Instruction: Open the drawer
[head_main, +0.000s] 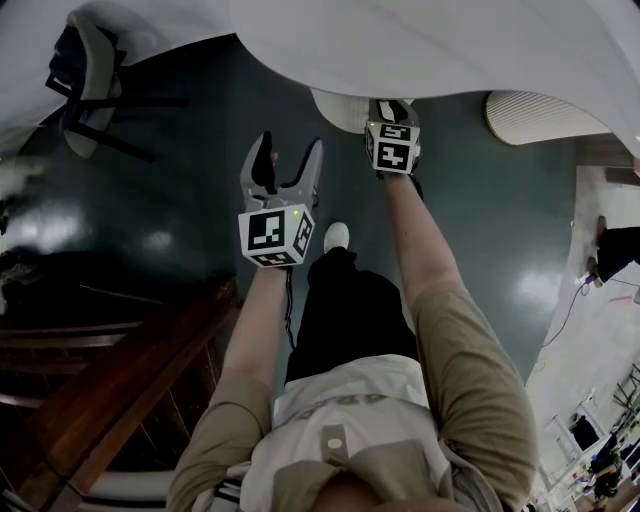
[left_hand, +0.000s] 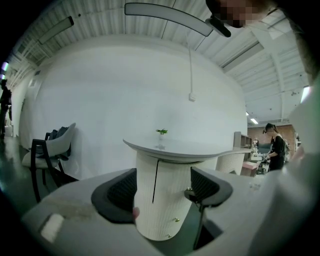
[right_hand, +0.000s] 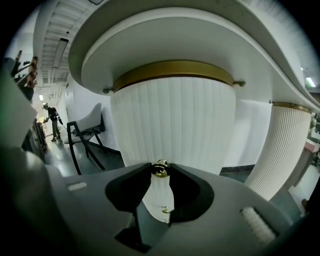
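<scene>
My right claw (right_hand: 160, 173) is pinched on the brass drawer knob (right_hand: 160, 169), on the front of the ribbed white pedestal (right_hand: 172, 125) under the tabletop (right_hand: 150, 45) edge. My left claw (left_hand: 164, 185) hangs open, empty.

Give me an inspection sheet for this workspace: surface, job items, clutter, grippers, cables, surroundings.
Surface: white tabletop with a small plant on it; glossy dark floor below.
Job's things: ribbed white pedestal with a brass knob; a second knob lower down; no drawer seen pulled out.
Clutter: chair; dark wooden furniture.
Grippers: right gripper, jaws closed on the brass knob; left gripper, jaws apart, empty, short of the pedestal.
Cables: thin cable along the left forearm; floor cable at right.
Surroundings: second pedestal; person in the distance.
</scene>
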